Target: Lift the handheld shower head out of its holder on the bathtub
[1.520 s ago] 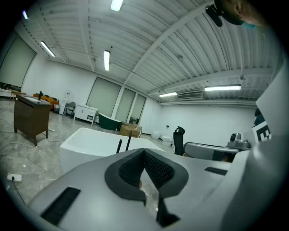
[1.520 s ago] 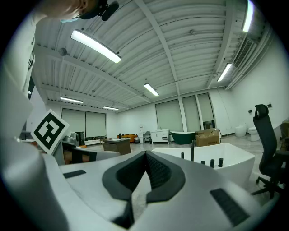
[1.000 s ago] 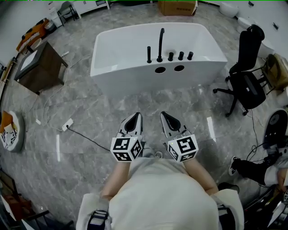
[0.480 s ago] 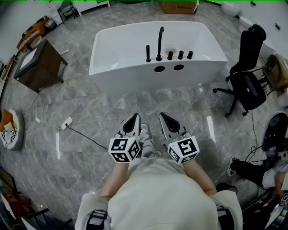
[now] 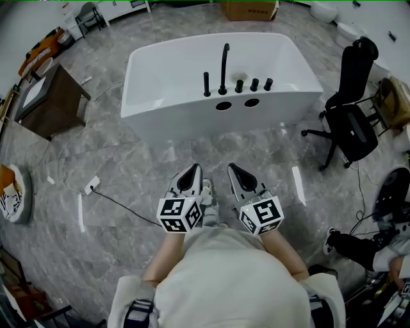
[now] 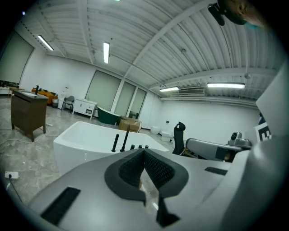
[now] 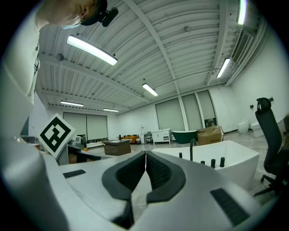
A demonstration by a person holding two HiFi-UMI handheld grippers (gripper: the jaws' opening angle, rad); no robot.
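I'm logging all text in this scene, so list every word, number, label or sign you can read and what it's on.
No text here is readable.
Left gripper and right gripper: black-and-white square markers only, no words.
Cardboard box: any print is too small to read.
Round disc on the floor: dark marks, unreadable.

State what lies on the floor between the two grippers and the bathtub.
Nothing. In the head view, only bare grey marbled floor separates the left gripper and right gripper, both shut and empty, from the white bathtub.
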